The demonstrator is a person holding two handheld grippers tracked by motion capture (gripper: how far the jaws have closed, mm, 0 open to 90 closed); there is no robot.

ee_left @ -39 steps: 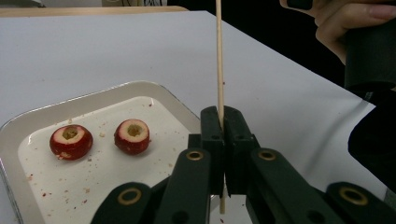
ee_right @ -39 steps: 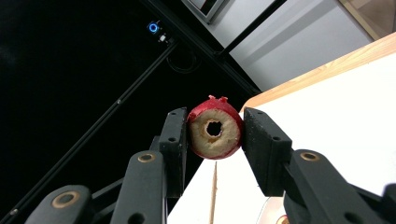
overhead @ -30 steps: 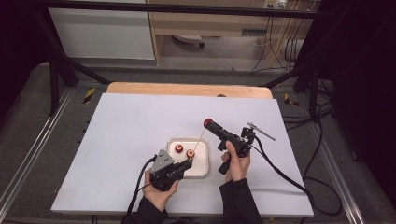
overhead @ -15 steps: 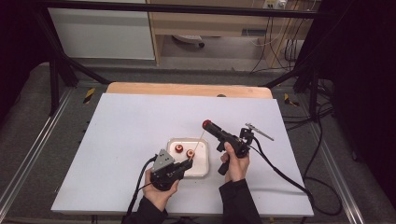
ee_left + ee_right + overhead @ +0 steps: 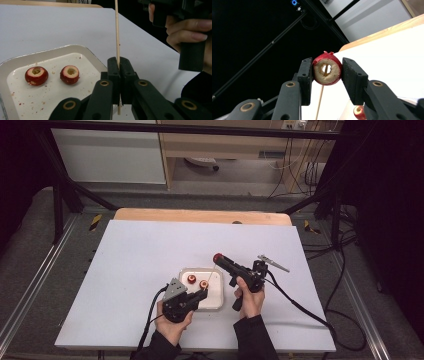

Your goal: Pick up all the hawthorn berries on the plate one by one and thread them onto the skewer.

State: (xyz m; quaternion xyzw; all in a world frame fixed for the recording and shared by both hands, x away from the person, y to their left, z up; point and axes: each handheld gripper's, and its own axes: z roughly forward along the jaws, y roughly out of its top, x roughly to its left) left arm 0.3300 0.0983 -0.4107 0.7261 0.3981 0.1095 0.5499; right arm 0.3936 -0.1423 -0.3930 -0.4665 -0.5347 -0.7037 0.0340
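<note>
- Since the earlier high view, little has shifted: the right gripper [image 5: 218,258] with its fruit has edged slightly toward the top of the skewer, while the left gripper [image 5: 202,293] has kept its place at the tray.
- At the left, the white tray [image 5: 216,303] lies on the white worktop [image 5: 130,265] with two cored red fruits in it, the left cored fruit [image 5: 36,75] and the right cored fruit [image 5: 69,74], side by side and apart, crumbs scattered around them.
- The left gripper has its jaws fully closed on the wooden skewer [image 5: 116,35], which stands upright from the tray's edge.
- The right gripper is partly closed, pinching a third cored fruit [image 5: 327,71] from both sides; through its bored hole the skewer's tip [image 5: 325,70] shows, so the hole is lined up with the stick.
- By my reading, threading is only starting: this fruit is at the tip, not yet slid down, and the two in the tray remain.
- Nothing blocks the way; a cable [image 5: 300,307] trails right over the worktop.
</note>
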